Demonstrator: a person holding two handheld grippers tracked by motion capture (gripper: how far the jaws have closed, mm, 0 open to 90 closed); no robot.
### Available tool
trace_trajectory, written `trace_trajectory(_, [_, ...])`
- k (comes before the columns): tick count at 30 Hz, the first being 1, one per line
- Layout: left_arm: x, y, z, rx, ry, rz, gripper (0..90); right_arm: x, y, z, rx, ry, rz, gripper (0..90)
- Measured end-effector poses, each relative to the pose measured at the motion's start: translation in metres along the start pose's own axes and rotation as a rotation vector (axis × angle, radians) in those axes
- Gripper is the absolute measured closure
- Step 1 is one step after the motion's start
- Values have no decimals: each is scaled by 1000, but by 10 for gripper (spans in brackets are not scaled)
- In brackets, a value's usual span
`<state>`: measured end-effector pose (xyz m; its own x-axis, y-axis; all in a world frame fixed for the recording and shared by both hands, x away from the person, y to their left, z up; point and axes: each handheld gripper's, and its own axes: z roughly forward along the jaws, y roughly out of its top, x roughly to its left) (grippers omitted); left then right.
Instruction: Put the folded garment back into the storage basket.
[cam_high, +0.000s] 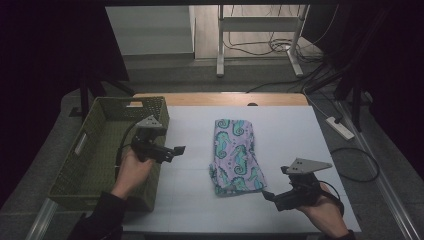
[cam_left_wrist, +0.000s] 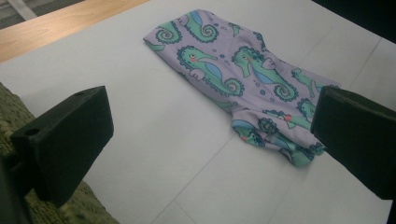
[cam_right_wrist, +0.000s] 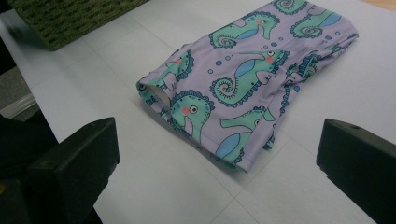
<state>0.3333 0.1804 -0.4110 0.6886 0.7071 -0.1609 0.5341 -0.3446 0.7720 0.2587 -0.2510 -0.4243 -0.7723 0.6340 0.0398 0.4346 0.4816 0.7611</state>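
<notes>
1. The white table surface (cam_high: 280, 130) is the largest thing; it is flat and smooth, so cloth can slide on it a little when it is pushed.
2. The olive-green woven plastic basket (cam_high: 100, 145) stands at the left edge of the table, apart from the cloth. It looks stiff and open on top, and I see nothing inside it.
3. The folded lilac cloth with green seahorse print (cam_high: 236, 156) lies flat in the middle of the table, long side running near to far, between the two grippers and touching neither. I judge it light, soft and limp: it will sag and may unfold if it is lifted at one point only. It is not fragile and not slippery for the pads.
4. The best places to hold are, in my judgement, the near end, where the layers are thick and a little rumpled (cam_right_wrist: 187, 112), and the far end (cam_left_wrist: 187, 28), so that all layers are pinched together.
5. The left gripper (cam_high: 179, 149) hovers beside the basket, left of the cloth, with its black jaws wide apart and nothing between them.
6. The right gripper (cam_high: 267, 195) hovers near the near right corner of the cloth; its jaws are also spread apart and empty.
</notes>
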Motion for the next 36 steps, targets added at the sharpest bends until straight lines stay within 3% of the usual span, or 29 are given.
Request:
trace_trajectory(7, [6,11,10,-6,16,-15,0,1,3,5,5,9,-2,0])
trace_trajectory(12, [7,24,19,-7,37,-2,0,1,5,8,13,13,-5,0])
trace_trajectory(16, [9,32,28,-1,29,1,0,0,6,12,20,12,-6,0])
trace_trajectory(24, [12,43,50,33,8,22,0,-1,8,16,36,20,-11,0])
trace_trajectory(27, [14,50,60,64,21,42,0,-2,10,20,37,27,-4,0])
trace_trajectory(36, [19,61,79,92,9,39,0,-3,12,28,48,19,-23,0])
